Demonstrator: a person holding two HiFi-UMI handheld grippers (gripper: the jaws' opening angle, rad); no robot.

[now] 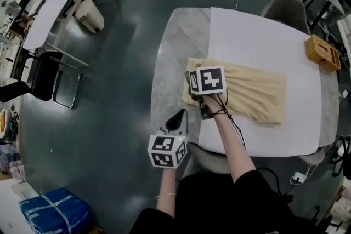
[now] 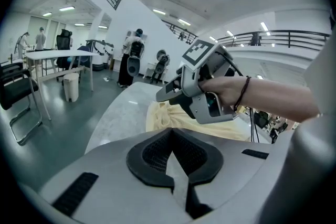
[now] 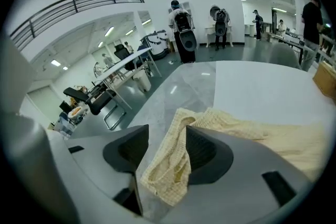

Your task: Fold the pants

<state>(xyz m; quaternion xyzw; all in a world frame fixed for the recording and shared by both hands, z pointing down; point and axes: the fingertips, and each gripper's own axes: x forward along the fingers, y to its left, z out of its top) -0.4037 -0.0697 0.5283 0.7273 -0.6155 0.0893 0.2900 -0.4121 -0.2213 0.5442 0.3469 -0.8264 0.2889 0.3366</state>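
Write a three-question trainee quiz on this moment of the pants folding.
1. True or false: the left hand-held gripper grips the pants.
2. What is between the jaws of the right hand-held gripper? A) nothing B) pants cloth C) a cup
3. Fill in: in the head view the wooden box sits near the table's ___ edge.
Key: 1 false; it is shut and empty, away from the pants. 2 B; the jaws stand apart with the cloth between them. 3 right.
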